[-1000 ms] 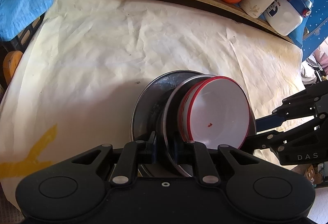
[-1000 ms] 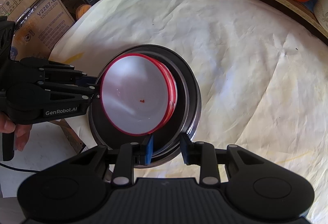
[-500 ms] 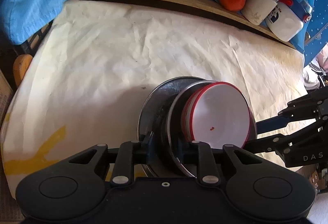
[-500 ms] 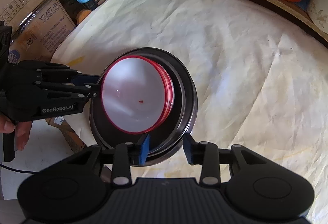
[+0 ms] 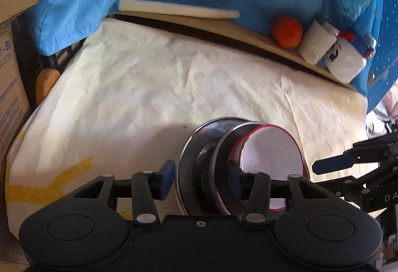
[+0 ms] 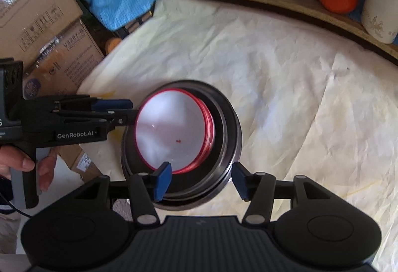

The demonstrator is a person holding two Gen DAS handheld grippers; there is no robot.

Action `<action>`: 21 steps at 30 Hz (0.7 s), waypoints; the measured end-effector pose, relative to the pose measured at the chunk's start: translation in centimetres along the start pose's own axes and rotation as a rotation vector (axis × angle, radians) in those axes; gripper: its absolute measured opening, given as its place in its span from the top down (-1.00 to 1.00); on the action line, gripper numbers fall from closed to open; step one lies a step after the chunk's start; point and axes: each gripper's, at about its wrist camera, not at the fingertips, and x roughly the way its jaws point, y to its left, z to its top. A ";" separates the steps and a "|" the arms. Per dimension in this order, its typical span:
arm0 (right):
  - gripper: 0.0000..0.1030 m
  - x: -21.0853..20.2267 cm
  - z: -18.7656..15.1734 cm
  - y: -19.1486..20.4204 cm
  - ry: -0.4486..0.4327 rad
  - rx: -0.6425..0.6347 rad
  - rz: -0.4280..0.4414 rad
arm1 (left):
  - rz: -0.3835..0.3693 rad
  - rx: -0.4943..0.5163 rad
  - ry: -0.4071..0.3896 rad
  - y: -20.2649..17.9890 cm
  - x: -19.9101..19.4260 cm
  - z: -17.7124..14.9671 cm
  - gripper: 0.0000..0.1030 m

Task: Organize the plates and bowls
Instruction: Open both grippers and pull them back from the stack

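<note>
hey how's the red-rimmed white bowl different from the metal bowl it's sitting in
The white bowl is matte white with a red rim; the metal bowl is dark, shiny steel all over. The white bowl is smaller and nests inside the metal bowl, which is the outermost and rests on the white cloth. The white bowl has a tiny red speck inside; the metal bowl's inside is mostly hidden. Both are round, upright and in one stack.

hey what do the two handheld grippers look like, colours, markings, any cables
Both are matte black plastic with linkage arms, silver pivot screws and blue finger pads. The left gripper carries white "GenRobot.AI" lettering, a grey trigger grip and a thin black cable at its handle. The right gripper has a ribbed black body with two round caps; its side shows white letters "DA".
</note>
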 end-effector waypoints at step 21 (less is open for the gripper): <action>-0.80 -3.1 -7.4 3.0 -0.538 -0.160 -0.008 | 0.040 0.031 -0.418 -0.6 -4.0 -5.9 -0.67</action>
